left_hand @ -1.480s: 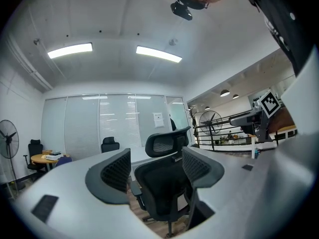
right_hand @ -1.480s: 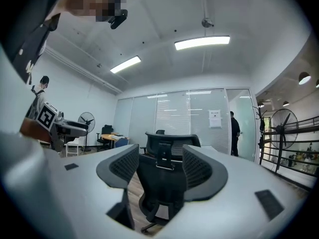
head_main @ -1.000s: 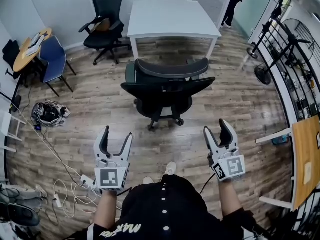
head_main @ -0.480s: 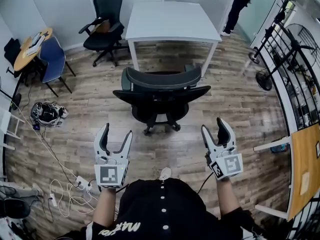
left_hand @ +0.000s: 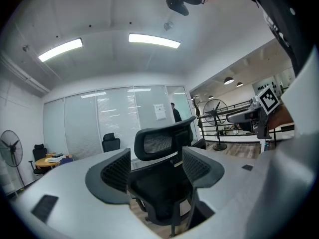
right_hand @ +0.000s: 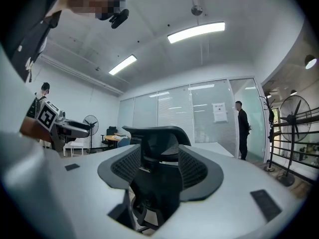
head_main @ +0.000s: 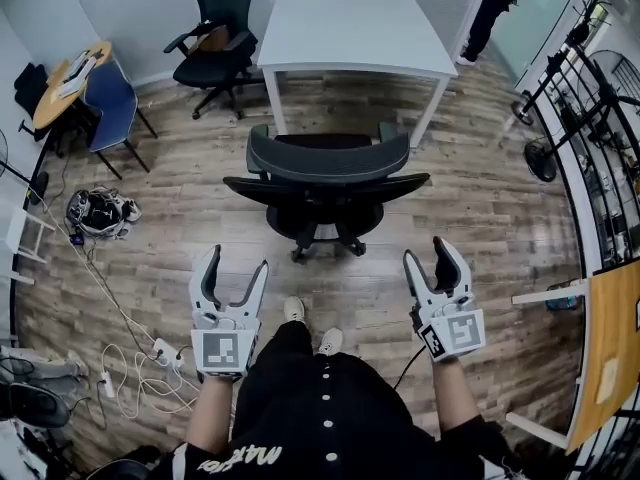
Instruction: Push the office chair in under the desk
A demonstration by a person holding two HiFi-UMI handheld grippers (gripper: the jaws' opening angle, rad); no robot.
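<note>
A black mesh office chair (head_main: 325, 181) stands on the wood floor with its back toward me, its seat facing the white desk (head_main: 355, 30) and just short of the desk's front edge. My left gripper (head_main: 235, 265) is open and empty, low and left of the chair and apart from it. My right gripper (head_main: 430, 255) is low and right of the chair. Its jaws are closing with nothing between them. In the left gripper view, the chair (left_hand: 160, 142) shows beyond the left gripper (left_hand: 155, 173). In the right gripper view, the chair (right_hand: 158, 139) stands beyond the right gripper (right_hand: 158, 176).
A second black chair (head_main: 217, 36) stands left of the desk. A blue chair (head_main: 106, 101) and a round wooden table (head_main: 65, 76) are at far left. A bag (head_main: 98, 213) and cables (head_main: 135, 373) lie on the left floor. A fan (head_main: 540, 156) and racks (head_main: 600, 108) line the right.
The chair has turned squarer to the desk. The person's feet have stepped forward into view below it. Both grippers keep about the same place in the view.
</note>
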